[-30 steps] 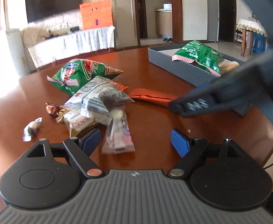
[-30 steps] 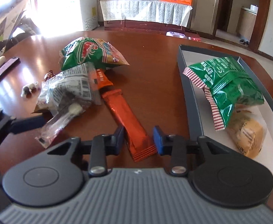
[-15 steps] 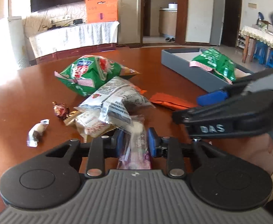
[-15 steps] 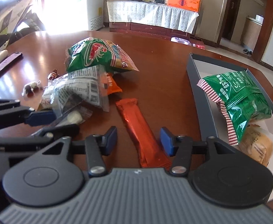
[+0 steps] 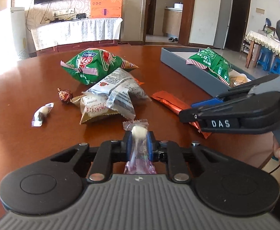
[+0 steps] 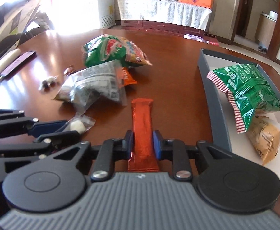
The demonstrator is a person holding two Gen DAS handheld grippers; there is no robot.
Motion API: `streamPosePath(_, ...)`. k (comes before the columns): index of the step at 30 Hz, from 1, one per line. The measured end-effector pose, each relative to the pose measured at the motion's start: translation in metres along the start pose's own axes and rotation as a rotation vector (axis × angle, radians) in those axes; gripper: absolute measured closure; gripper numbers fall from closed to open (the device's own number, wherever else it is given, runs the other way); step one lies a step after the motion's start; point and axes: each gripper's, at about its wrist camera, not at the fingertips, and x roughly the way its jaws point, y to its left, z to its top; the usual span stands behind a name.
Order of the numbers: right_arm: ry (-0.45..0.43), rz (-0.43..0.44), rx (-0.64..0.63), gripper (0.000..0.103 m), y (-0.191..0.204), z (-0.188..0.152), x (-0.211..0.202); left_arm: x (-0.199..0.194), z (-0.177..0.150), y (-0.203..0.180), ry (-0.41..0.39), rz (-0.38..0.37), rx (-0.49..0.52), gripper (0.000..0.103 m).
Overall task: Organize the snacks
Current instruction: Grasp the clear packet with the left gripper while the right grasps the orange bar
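The left gripper point(image 5: 138, 147) has its jaws clamped on a clear-wrapped white candy point(image 5: 139, 132), just closed onto it. The right gripper point(image 6: 143, 143) has its jaws pinched on the near end of the orange bar point(image 6: 142, 118), also just closed. Ahead of the left jaws lies the heap of snack bags point(image 5: 111, 97) with bare tabletop point(image 5: 34, 143) to their left. Right of the right jaws, the grey tray point(image 6: 213, 103) presents its near wall, a green bag point(image 6: 249, 94) inside.
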Motion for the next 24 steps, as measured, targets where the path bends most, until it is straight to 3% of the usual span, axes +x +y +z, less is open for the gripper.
streamPosePath(6, -0.001, 0.014, 0.000, 0.075, 0.003, -0.006, -0.005, -0.008, -0.009, -0.008, -0.001, 0.036, 0.055, 0.083)
streamPosePath(7, -0.005, 0.011, 0.006, 0.072, 0.002, -0.007, -0.005, -0.007, -0.008, -0.010, -0.002, 0.052, 0.065, 0.076)
streamPosePath(8, -0.008, 0.000, 0.010, 0.066, 0.001, -0.007, -0.004, -0.006, -0.008, -0.011, -0.004, 0.063, 0.067, 0.064)
streamPosePath(9, -0.009, -0.017, 0.007, 0.051, 0.001, -0.007, -0.004, -0.005, -0.008, -0.011, -0.006, 0.067, 0.067, 0.053)
streamPosePath(10, -0.012, -0.028, -0.001, 0.042, 0.002, -0.006, -0.002, -0.002, -0.008, -0.011, -0.005, 0.069, 0.066, 0.038)
streamPosePath(12, -0.020, -0.030, -0.008, 0.042, 0.003, -0.004, 0.000, 0.003, -0.006, -0.009, -0.009, 0.073, 0.061, 0.031)
streamPosePath(15, -0.023, -0.015, -0.011, 0.044, 0.003, 0.002, 0.007, 0.009, -0.002, -0.003, -0.010, 0.038, 0.039, 0.036)
streamPosePath(17, -0.014, -0.005, 0.001, 0.054, 0.002, 0.006, 0.012, 0.009, -0.001, -0.004, -0.021, 0.028, 0.045, 0.072)
streamPosePath(18, -0.012, -0.004, 0.002, 0.077, 0.002, 0.007, 0.012, 0.008, -0.001, -0.004, -0.019, 0.018, 0.041, 0.072)
streamPosePath(24, -0.027, -0.015, -0.029, 0.079, 0.010, 0.004, 0.001, 0.003, -0.002, -0.001, -0.026, 0.021, 0.007, 0.076)
